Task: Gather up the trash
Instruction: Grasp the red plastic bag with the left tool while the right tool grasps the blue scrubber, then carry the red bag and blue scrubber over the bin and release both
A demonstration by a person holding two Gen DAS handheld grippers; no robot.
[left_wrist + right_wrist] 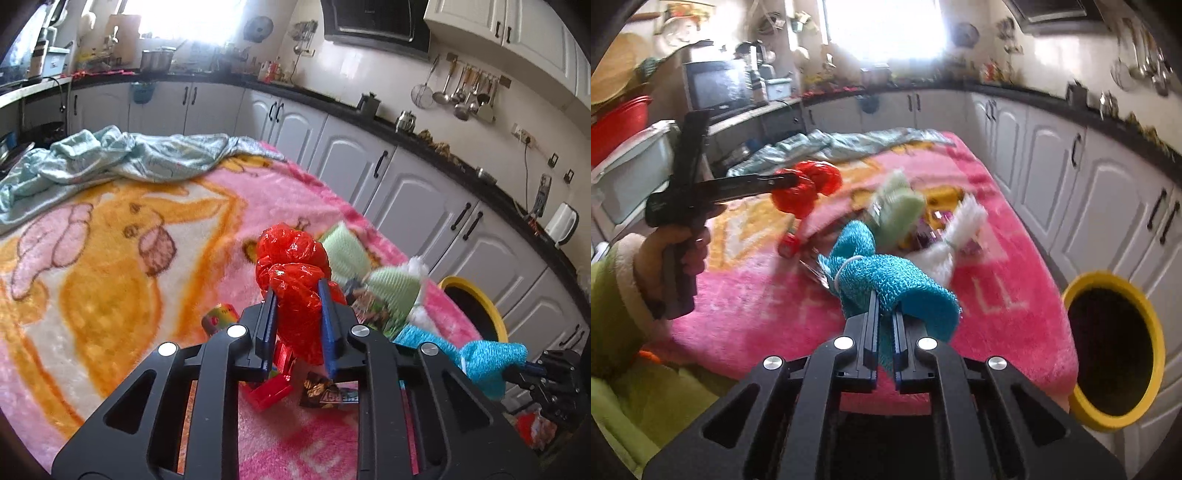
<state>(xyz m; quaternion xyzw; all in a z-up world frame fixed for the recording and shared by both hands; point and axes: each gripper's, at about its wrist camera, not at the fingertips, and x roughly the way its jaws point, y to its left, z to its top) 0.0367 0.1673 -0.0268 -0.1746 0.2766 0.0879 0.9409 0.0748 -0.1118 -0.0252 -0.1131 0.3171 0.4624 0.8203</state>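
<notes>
My left gripper (pixel 297 295) is shut on a crumpled red plastic bag (pixel 291 258) and holds it above the pink blanket (pixel 110 258); the bag also shows in the right wrist view (pixel 805 186), held by the left gripper (pixel 792 181). My right gripper (pixel 885 314) is shut on a blue knitted cloth (pixel 882 277), lifted over the blanket's near edge; that cloth shows at the lower right of the left wrist view (pixel 487 358). A green cloth (pixel 899 206), a white cloth (pixel 960 229) and several snack wrappers (pixel 325 393) lie on the blanket.
A yellow-rimmed bin (pixel 1115 354) stands on the floor right of the table, in front of white cabinets (pixel 1108 206). A crumpled light-blue sheet (pixel 122 155) lies at the blanket's far end. A small red piece (pixel 267 393) lies under the left gripper.
</notes>
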